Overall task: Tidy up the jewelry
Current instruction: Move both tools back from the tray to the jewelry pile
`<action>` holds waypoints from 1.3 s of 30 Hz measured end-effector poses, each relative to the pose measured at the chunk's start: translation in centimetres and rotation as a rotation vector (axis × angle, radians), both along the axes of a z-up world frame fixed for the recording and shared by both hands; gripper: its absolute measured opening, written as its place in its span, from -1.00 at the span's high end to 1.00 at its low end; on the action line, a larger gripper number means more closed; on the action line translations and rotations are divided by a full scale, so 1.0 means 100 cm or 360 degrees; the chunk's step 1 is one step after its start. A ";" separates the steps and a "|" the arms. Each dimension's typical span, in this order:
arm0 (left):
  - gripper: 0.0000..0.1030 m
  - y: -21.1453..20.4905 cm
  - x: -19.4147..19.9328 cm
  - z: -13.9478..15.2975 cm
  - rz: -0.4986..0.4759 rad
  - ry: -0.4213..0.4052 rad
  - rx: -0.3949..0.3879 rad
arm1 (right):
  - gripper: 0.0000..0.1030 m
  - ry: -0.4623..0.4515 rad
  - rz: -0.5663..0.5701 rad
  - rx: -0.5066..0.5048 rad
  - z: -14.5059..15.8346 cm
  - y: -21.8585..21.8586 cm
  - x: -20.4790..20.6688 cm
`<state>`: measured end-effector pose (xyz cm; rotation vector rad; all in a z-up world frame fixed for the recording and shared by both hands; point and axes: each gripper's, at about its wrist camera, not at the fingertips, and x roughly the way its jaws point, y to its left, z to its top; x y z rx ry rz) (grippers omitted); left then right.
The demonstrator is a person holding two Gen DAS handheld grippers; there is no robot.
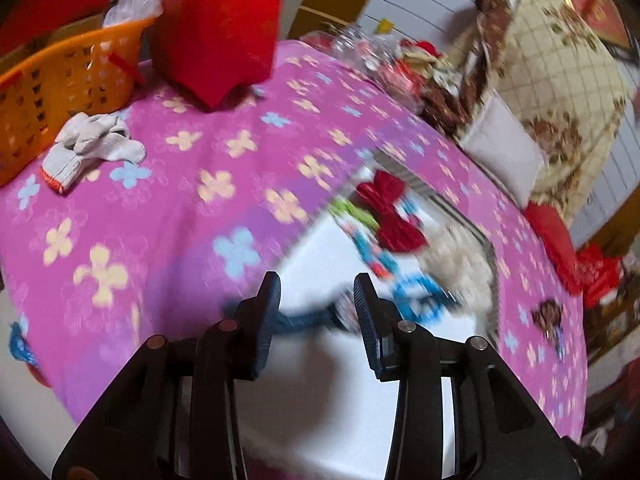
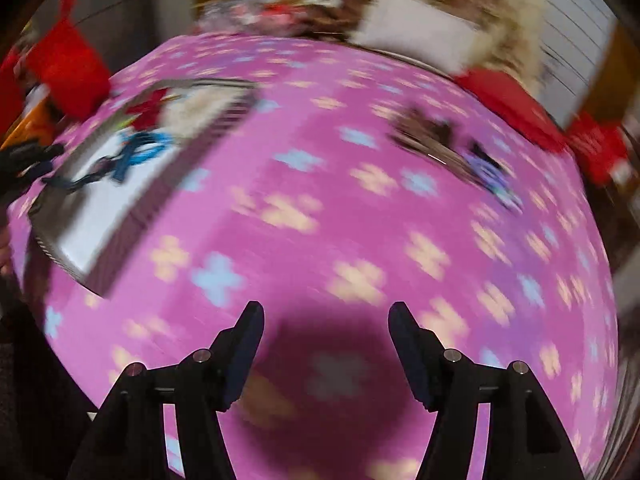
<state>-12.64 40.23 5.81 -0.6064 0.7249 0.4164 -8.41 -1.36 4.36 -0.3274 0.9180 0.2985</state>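
Both hand-held grippers are spread and empty: left hand-held gripper [image 1: 316, 288] over the white ridged-rim tray [image 1: 456, 208], right hand-held gripper [image 2: 326, 316] over pink flowered cloth [image 2: 320, 152]; the dark blue braided band [image 1: 304, 320] could be snagged and dragged out.

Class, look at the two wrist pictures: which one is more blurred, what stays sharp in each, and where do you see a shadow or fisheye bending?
Right wrist view: heaviest smear across the pink floral cloth, only the right gripper sharp, with a dark shadow between its fingers. Left wrist view: milder blur, the white tray and red bow soft, the left gripper crisp. Both bend the table edge into a curve.
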 end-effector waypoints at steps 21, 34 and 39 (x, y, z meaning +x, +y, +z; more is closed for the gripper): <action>-0.06 -0.258 0.006 0.082 -0.0758 0.0054 0.0337 | -0.22 -0.0039 -0.0294 0.0368 -0.022 -0.151 -0.019; -0.06 -0.287 0.042 0.023 -0.0885 0.0224 0.0360 | -0.22 0.0033 -0.0328 0.0387 -0.017 -0.146 0.023; -0.06 -0.283 0.075 -0.004 -0.0932 0.0258 0.0395 | -0.22 -0.0004 -0.0243 0.0259 -0.005 -0.106 0.058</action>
